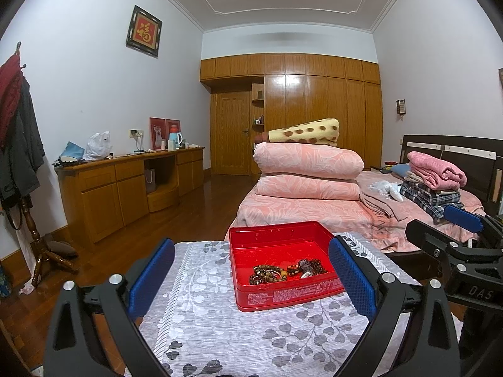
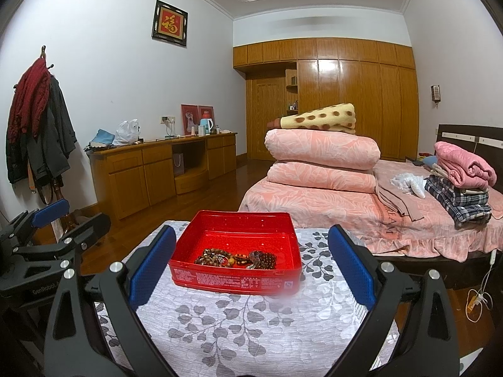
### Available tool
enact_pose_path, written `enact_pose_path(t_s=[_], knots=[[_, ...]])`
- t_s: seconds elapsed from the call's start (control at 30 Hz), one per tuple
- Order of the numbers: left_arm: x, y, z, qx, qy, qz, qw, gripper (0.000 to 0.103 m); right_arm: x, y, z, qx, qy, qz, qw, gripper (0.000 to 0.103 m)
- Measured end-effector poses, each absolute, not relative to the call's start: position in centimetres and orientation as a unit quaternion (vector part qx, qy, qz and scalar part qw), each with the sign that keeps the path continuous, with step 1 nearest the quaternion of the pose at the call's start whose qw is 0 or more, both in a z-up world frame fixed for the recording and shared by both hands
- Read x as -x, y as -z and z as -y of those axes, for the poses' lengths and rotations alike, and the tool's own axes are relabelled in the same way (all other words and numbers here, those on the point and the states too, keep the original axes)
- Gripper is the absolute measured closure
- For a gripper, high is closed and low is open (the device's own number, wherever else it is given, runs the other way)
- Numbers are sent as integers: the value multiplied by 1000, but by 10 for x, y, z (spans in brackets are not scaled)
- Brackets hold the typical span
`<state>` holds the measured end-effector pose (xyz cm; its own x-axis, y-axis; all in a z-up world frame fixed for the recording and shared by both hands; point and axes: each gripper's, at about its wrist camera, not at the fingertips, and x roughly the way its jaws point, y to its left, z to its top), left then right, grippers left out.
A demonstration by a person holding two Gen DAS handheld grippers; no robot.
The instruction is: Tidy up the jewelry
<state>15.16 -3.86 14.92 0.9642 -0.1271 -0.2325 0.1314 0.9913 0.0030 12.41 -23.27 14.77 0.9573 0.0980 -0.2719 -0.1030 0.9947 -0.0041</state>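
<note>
A red tin box stands on a small table with a grey leaf-patterned cloth. Several bead bracelets and other dark jewelry lie bunched in its near part. My left gripper is open and empty, held back from the box with its blue pads wide apart. The box and its beads also show in the right wrist view. My right gripper is open and empty, also short of the box. Each gripper shows at the edge of the other's view.
A bed with stacked pink quilts and folded clothes stands just beyond the table. A wooden sideboard lines the left wall. A coat rack stands at far left. A white cable lies on the floor at right.
</note>
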Motion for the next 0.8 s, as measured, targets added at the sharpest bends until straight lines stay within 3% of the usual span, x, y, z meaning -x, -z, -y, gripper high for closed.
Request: enact_pose_path(t_s=[0.8], knots=[[-152,-151,40,-7,68,-117,991,7,-126,-150,235,9,-49,-140,989,9]])
